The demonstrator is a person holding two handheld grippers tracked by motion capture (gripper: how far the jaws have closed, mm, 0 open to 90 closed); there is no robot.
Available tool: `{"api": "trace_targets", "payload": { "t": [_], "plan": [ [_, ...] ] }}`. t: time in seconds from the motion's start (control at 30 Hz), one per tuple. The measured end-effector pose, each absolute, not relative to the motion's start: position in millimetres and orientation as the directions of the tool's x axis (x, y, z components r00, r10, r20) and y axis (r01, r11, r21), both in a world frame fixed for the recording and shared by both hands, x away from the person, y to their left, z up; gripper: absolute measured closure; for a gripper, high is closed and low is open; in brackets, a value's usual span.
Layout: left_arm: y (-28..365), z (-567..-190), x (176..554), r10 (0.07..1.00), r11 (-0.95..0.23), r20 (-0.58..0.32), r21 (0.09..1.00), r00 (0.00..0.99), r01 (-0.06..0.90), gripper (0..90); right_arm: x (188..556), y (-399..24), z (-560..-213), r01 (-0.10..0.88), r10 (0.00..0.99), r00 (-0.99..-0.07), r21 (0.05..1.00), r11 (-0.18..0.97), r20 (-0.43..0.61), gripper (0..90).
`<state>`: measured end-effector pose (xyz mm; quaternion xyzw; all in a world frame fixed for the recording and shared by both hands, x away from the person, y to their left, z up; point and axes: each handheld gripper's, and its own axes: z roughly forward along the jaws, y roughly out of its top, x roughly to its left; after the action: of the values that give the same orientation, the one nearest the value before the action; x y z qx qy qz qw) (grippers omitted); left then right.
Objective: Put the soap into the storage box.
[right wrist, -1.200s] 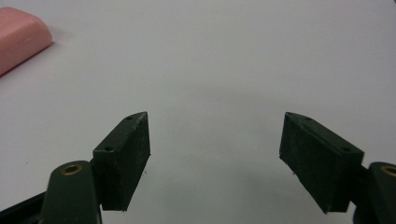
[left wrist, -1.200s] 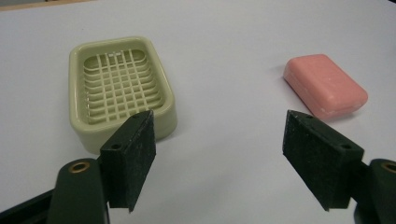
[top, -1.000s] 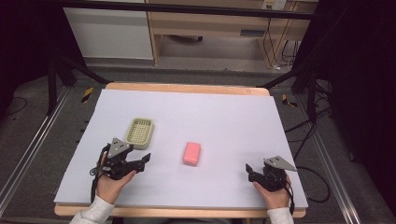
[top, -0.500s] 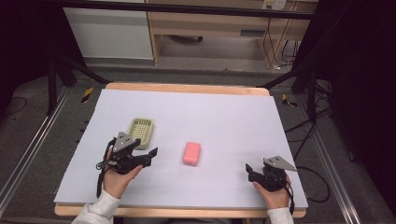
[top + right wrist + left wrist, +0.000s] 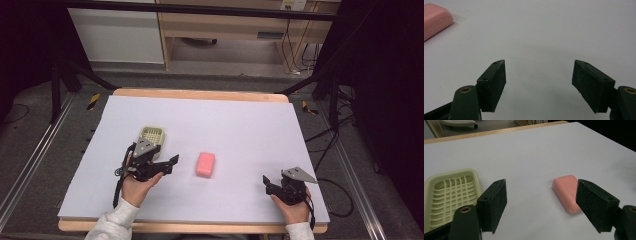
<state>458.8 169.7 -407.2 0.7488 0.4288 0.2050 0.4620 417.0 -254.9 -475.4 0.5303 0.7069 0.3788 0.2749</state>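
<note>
Across the table (image 5: 240, 125), covered by a pale sheet, three things are laid out, and they are placed here by the fingers that work among them. Largest after the table is the left gripper (image 5: 167, 165), held above the sheet with its fingers (image 5: 494, 205) spread wide and nothing between them. The right gripper (image 5: 270, 184) is rested near the front edge, its fingers (image 5: 492, 85) likewise wide and empty. Next in size comes the dish (image 5: 151, 134), a pale yellow slotted tray lying just behind and outside the left fingers. Smallest is the soap (image 5: 205, 164), a pink bar lying flat just ahead of the left fingers and well apart from the right ones.

The step in hand is judged to be the approach to the soap by the left gripper; no grasp has yet been made. For the next move, the gripper would need to be carried forward and lowered until the bar sits between the fingers, which would then be closed across its narrow sides.

From the left gripper view, the soap (image 5: 567, 192) is shown partly behind one finger rather than centred, with the dish (image 5: 449, 195) beyond the other finger, an offset hard to read from the high view. From the right gripper view, just a corner of the soap (image 5: 435, 21) is caught, far off to one side.
</note>
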Motion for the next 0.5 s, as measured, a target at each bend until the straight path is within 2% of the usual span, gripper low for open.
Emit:
{"api": "trace_targets", "payload": {
  "t": [0.5],
  "plan": [
    [149, -407, 471, 0.831, -0.224, -0.076, 0.862, 0.552, 0.455, 24.3, 417, -255, -476, 0.548, 0.957, -0.288, 0.824, 0.144, 0.025, 28.0]
  ]
}}
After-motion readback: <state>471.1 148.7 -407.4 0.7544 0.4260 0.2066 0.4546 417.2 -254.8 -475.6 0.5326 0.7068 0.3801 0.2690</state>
